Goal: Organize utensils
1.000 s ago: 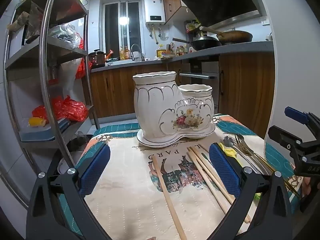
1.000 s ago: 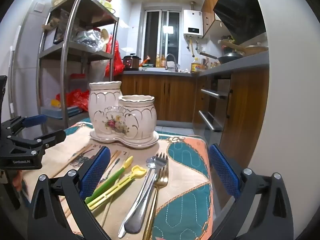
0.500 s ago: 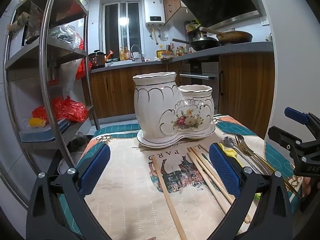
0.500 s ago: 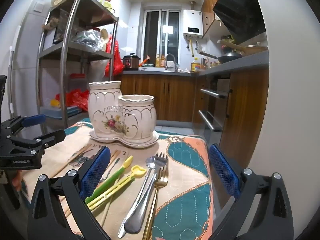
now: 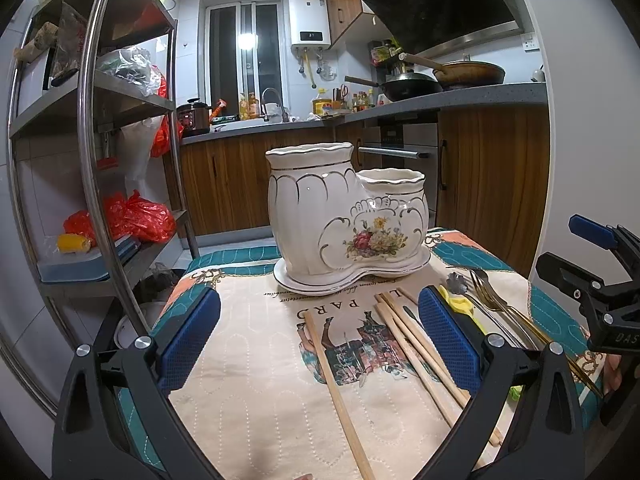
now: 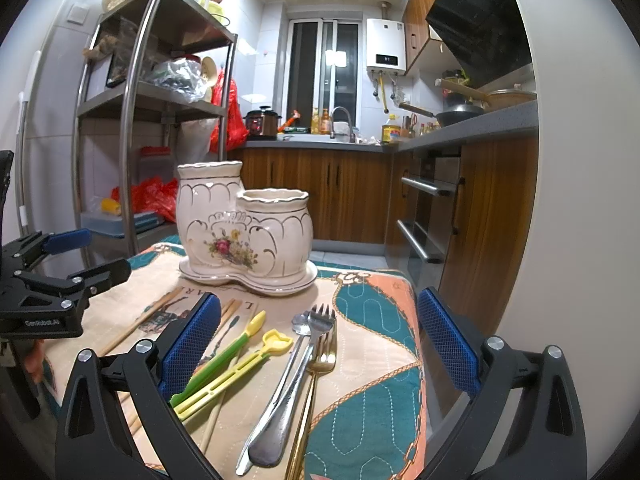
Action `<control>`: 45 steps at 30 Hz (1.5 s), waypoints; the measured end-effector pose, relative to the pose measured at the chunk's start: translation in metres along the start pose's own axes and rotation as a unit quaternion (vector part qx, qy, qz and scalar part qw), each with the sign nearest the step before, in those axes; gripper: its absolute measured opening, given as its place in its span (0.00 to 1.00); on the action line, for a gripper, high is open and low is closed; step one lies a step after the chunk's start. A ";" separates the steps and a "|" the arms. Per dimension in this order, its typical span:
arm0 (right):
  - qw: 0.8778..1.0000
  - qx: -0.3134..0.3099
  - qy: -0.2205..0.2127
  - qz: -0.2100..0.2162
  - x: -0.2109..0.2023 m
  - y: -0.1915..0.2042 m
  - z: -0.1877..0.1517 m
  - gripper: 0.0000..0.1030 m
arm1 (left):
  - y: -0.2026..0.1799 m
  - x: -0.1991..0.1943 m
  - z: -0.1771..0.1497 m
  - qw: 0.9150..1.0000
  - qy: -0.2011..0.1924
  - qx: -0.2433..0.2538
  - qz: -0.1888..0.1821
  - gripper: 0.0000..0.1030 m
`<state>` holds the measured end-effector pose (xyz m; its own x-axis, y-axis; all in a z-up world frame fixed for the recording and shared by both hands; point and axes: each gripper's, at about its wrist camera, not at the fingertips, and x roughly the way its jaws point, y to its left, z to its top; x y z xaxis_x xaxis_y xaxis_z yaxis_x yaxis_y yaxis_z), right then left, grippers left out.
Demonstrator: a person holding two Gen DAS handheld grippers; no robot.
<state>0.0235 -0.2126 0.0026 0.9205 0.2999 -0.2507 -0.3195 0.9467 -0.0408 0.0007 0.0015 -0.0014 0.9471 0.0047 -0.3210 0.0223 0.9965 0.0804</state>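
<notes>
Left wrist view: left tongs (image 5: pixel 318 336) gape wide and empty over the cloth-covered counter (image 5: pixel 248 380). Wooden chopsticks (image 5: pixel 416 354) lie flat between the blue pads, long axes pointing at the ceramic holder (image 5: pixel 344 220) beyond. Right tongs (image 6: pixel 318 340) spread wide too, gripping nothing, above forks (image 6: pixel 316 360) and green-yellow utensils (image 6: pixel 232 364) aimed likewise. Holder's insides are hidden.

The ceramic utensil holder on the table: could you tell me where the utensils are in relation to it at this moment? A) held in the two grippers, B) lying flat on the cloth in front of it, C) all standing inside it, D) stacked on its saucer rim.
B: the chopsticks, the forks and the yellow-green plastic utensils lie flat on the cloth in front of the ceramic holder, and both grippers, left and right, are open and hold nothing.
</notes>
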 end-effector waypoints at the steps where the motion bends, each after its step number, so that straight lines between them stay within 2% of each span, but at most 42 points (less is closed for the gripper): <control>1: 1.000 0.000 0.000 0.000 0.000 0.000 0.000 0.95 | 0.000 0.000 0.000 1.000 0.000 0.000 0.000 0.95; 45: 1.000 0.000 0.002 0.000 0.001 0.000 0.000 0.95 | -0.001 0.002 -0.002 1.000 0.003 -0.001 -0.001 0.95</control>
<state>0.0247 -0.2118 0.0024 0.9194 0.2992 -0.2555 -0.3195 0.9467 -0.0412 0.0021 0.0005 -0.0036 0.9453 0.0024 -0.3260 0.0241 0.9967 0.0772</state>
